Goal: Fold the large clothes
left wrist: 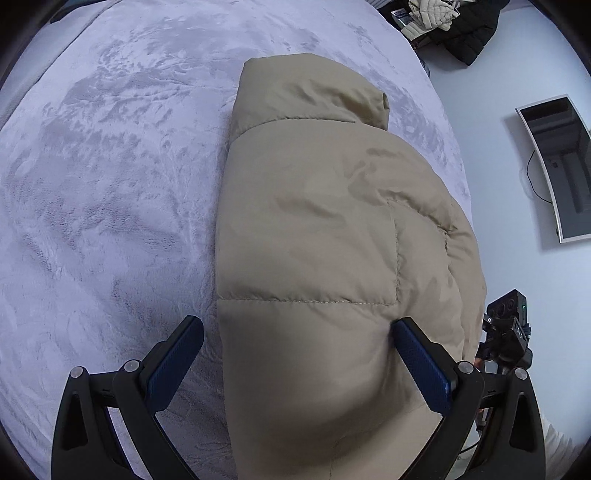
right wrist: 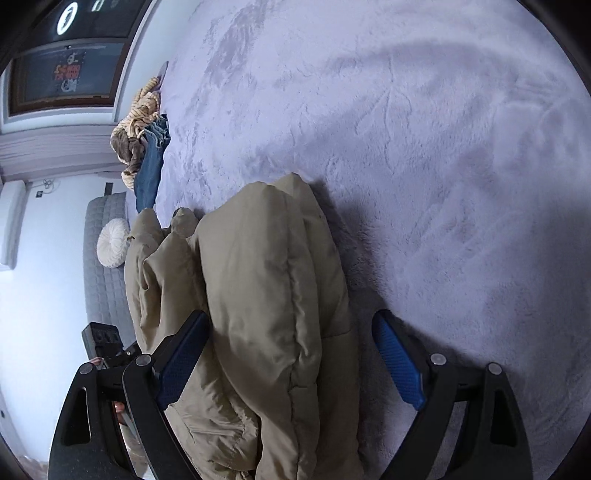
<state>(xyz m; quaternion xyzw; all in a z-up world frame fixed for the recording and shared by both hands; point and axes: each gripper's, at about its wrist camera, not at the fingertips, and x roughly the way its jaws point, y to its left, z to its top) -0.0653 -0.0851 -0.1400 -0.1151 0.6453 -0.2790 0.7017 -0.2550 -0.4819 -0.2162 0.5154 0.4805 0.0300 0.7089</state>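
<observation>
Closest to us, the left gripper (left wrist: 297, 341) has its jaws spread wide, straddling the near end of the beige puffer jacket (left wrist: 325, 236). Its right blue pad touches the puffy fabric, the left one sits clear over the bedding, so nothing's clamped. The right gripper (right wrist: 291, 343) is wide apart too, with the jacket's folded edge bulging up between its jaws. The left pad looks pressed against the fabric and the right pad is off it over the blanket, so we'd call that open as well.

The jacket itself is folded into a thick, puffy bundle, quilted stitching showing across the top, with the hood or collar end (left wrist: 310, 88) pointing away from us. In the right wrist view you can see the stacked layers from the side, pretty lumpy.

It's lying on a fuzzy lavender blanket (left wrist: 110, 184) covering a bed, near the bed's edge on one side. The other side has loads of bare blanket, so plenty of room there.

Further off, a pile with jeans (right wrist: 149, 173) and a striped tan garment (right wrist: 138, 114) sits at the bed's far edge. In the left wrist view there's a dark jacket with light clothes (left wrist: 450, 26) beyond the far corner, and a mirror (left wrist: 557, 166) on the wall.
</observation>
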